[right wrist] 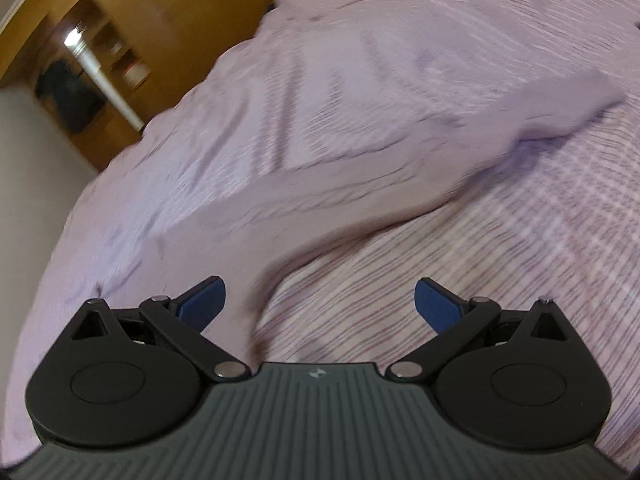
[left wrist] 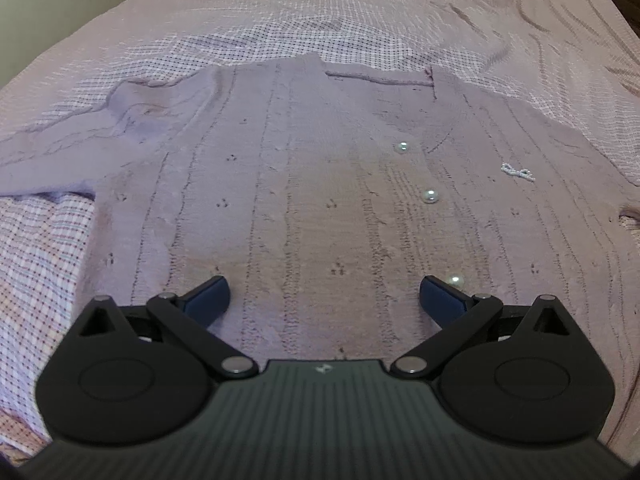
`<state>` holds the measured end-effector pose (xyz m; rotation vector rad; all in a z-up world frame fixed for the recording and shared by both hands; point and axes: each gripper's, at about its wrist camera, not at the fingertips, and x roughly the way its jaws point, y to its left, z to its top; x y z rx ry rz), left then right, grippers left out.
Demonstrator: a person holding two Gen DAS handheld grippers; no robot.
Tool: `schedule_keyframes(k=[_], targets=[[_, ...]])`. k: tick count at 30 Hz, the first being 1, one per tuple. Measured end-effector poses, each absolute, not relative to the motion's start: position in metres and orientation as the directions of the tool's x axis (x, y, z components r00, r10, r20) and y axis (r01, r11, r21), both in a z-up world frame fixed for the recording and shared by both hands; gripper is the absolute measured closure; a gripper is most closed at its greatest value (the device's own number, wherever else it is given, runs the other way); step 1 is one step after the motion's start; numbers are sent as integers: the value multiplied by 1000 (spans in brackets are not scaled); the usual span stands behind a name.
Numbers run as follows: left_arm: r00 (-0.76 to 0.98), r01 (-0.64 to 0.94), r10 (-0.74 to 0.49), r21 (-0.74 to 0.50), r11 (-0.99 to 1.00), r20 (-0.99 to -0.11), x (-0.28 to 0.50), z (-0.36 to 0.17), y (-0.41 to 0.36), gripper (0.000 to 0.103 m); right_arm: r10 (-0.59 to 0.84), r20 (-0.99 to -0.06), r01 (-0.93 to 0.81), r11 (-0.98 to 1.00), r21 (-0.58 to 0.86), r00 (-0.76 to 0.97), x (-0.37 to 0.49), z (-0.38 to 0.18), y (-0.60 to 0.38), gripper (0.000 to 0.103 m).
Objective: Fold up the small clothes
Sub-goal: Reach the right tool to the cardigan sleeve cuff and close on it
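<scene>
Checked bedspread [left wrist: 360, 16], full width. Lilac knit cardigan [left wrist: 288, 184], flat, front up, long axis running away from left gripper [left wrist: 325, 295], hem nearest; jaws wide, empty. Right sleeve [right wrist: 360, 184] lies diagonally ahead of right gripper [right wrist: 320, 300], nearer arm; jaws wide, empty, view blurred. Pearl buttons [left wrist: 430, 196].

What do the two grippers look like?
Both look alike. The left gripper and the right gripper each have a dark grey ribbed body with a small white logo, two round black discs, black link arms with silver pins, and fingers with blue pads. No cables, hands or sleeves show.
</scene>
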<state>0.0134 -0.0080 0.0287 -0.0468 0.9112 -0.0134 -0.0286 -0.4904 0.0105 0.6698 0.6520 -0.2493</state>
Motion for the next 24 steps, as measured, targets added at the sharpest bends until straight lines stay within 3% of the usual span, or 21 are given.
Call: schedule_keyframes(k=[8,16,24], targets=[[594,10,9,18,1000,-804,21,17,-20,0,-141,-618,546,645,535,773,-17,-19,-570,0],[595,34,12,39,999,-803,22,10,-21,0,-172,-552,533,592,605,816,-4,-42,-612,0],[601,30,25,54,998,-799,21,8,-24,0,-216,-547,553,595,583,809,10,-38,-619,0]])
